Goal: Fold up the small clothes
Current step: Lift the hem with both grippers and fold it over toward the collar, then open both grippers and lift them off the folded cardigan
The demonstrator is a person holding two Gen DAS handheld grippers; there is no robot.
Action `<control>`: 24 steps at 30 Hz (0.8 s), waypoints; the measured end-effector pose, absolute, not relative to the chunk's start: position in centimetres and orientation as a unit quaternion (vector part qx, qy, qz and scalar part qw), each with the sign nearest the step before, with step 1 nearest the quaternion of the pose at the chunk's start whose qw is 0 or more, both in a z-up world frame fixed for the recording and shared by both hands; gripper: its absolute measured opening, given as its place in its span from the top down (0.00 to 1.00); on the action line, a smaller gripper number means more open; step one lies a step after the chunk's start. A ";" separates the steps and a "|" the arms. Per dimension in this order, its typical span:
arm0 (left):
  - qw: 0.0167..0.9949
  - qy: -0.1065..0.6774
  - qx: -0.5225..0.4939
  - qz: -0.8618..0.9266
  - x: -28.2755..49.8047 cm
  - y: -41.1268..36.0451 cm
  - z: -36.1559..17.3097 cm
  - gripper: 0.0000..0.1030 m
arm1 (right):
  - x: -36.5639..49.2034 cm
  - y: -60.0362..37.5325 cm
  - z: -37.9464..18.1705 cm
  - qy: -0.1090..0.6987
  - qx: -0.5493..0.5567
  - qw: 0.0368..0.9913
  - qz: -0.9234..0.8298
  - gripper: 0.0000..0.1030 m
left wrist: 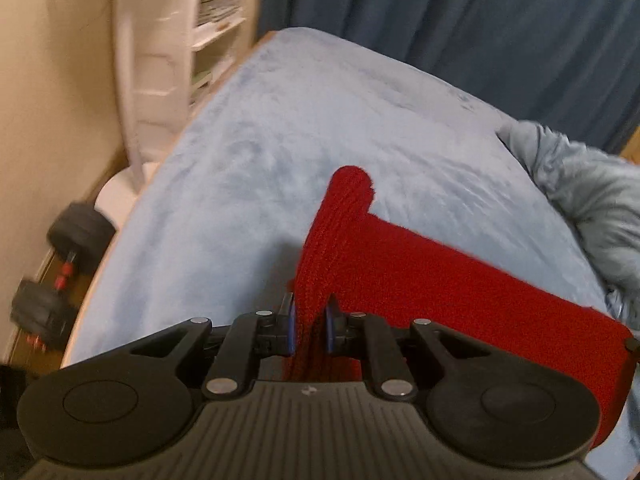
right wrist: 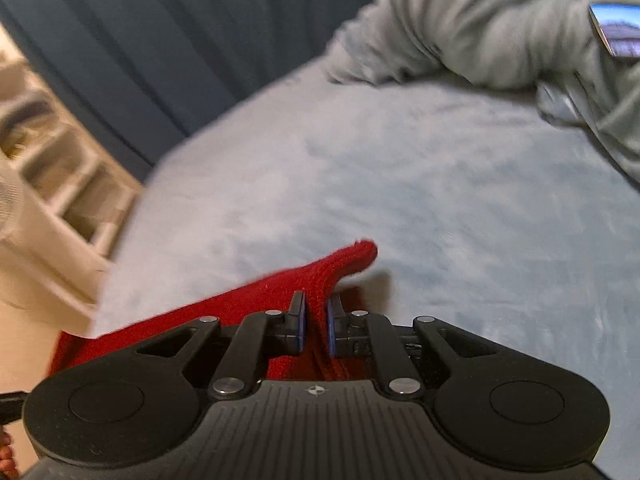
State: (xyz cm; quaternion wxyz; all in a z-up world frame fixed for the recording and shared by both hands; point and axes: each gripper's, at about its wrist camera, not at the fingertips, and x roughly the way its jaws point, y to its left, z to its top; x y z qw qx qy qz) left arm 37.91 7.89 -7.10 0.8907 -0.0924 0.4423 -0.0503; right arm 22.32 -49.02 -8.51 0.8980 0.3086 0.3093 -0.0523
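I have both tools clenched on the red knit garment [left wrist: 400,280]: my left gripper [left wrist: 310,322] pinches a bunched fold of it, and my right gripper [right wrist: 316,326] clamps another edge. The cloth stretches between them just over the pale blue blanket [left wrist: 260,160]; through the blur it looks lifted, not lying flat.

Light-blue bed cover [left wrist: 280,140] lies bare ahead; crumpled grey blanket [right wrist: 500,28] blocks its far corner.
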 end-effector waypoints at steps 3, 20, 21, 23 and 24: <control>0.857 0.495 -0.139 -0.029 38.1 10.4 -10.5 0.85 | 22.2 -49.6 -9.9 0.330 0.314 0.887 -0.071 0.90; 0.853 0.492 -0.170 -0.046 30.6 11.3 -13.0 0.08 | 13.8 -49.7 -17.9 0.396 0.404 0.818 -0.104 0.41; 0.850 0.497 -0.162 -0.057 29.8 10.6 -13.4 0.07 | 13.5 -48.9 -18.0 0.406 0.384 0.823 -0.104 0.41; 0.853 0.506 -0.116 -0.053 28.3 9.3 -14.4 0.06 | 12.9 -47.3 -18.8 0.431 0.320 0.835 -0.122 0.41; 0.853 0.513 -0.087 -0.038 27.9 8.8 -15.2 0.06 | 12.6 -47.0 -19.0 0.429 0.298 0.843 -0.127 0.41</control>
